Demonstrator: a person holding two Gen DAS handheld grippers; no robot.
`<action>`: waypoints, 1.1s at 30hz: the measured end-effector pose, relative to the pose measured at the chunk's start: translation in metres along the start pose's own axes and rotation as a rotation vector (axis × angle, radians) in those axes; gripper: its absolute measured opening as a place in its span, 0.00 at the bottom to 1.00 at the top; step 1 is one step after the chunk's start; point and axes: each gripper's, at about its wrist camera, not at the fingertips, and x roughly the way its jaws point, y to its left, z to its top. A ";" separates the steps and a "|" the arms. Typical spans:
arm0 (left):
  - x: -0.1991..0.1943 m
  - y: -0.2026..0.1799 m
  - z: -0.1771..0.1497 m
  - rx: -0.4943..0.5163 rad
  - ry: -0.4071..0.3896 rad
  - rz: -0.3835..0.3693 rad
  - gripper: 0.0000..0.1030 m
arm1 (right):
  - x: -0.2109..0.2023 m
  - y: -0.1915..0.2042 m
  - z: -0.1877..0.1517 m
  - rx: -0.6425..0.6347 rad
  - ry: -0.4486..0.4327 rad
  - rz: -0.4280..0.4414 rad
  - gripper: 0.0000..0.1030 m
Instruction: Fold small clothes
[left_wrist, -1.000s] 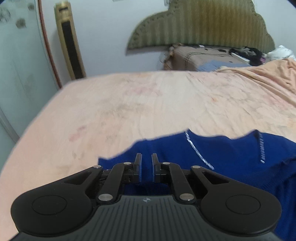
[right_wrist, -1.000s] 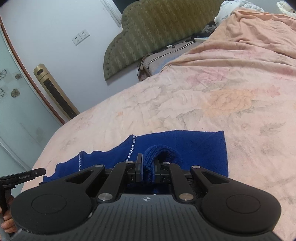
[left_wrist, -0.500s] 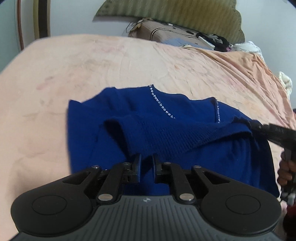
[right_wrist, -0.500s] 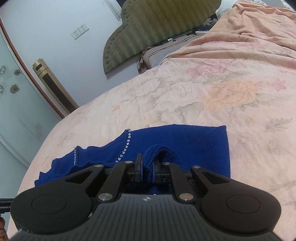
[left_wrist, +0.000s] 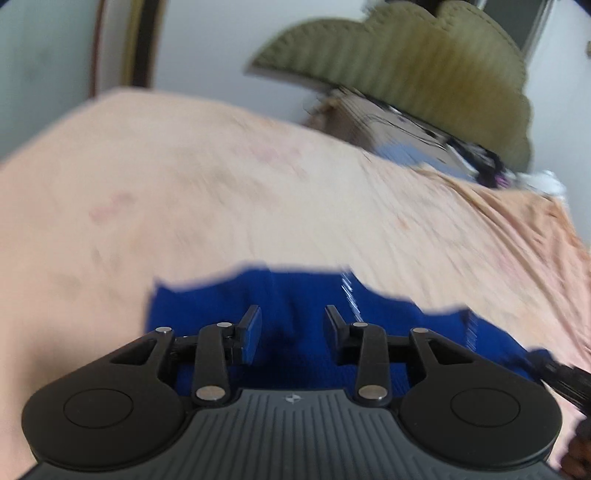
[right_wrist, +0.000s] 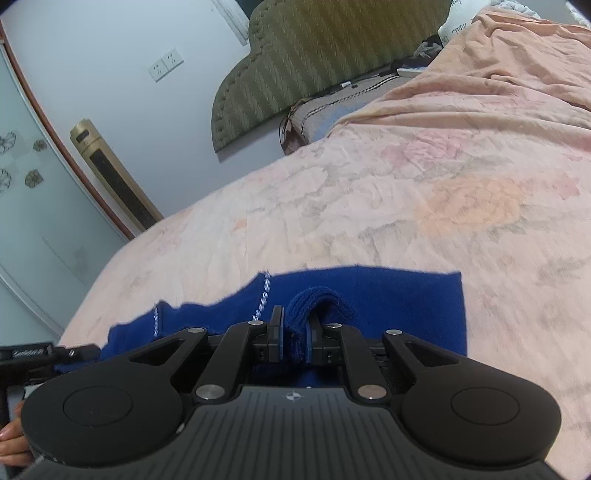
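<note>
Right gripper (right_wrist: 294, 328) pinching a raised fold of blue sweater (right_wrist: 388, 299) at six o'clock on the bed (right_wrist: 369, 206) to carry it over, left gripper (left_wrist: 291, 325) spread wide, empty

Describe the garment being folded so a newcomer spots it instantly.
On the peach floral bedsheet, near its front edge, lies a royal-blue knit sweater. It is the only blue item there, trimmed with sparkly rhinestone lines, one fold pinched in the right gripper.
</note>
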 end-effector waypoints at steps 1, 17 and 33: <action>0.000 0.000 0.003 -0.003 -0.003 0.018 0.35 | 0.003 -0.003 0.003 0.025 0.006 0.003 0.19; 0.012 0.020 -0.026 -0.165 0.248 -0.256 0.52 | -0.006 -0.026 0.011 0.187 -0.083 0.029 0.43; 0.004 0.020 -0.009 -0.158 0.077 -0.044 0.52 | -0.004 -0.009 0.000 0.019 -0.069 -0.080 0.58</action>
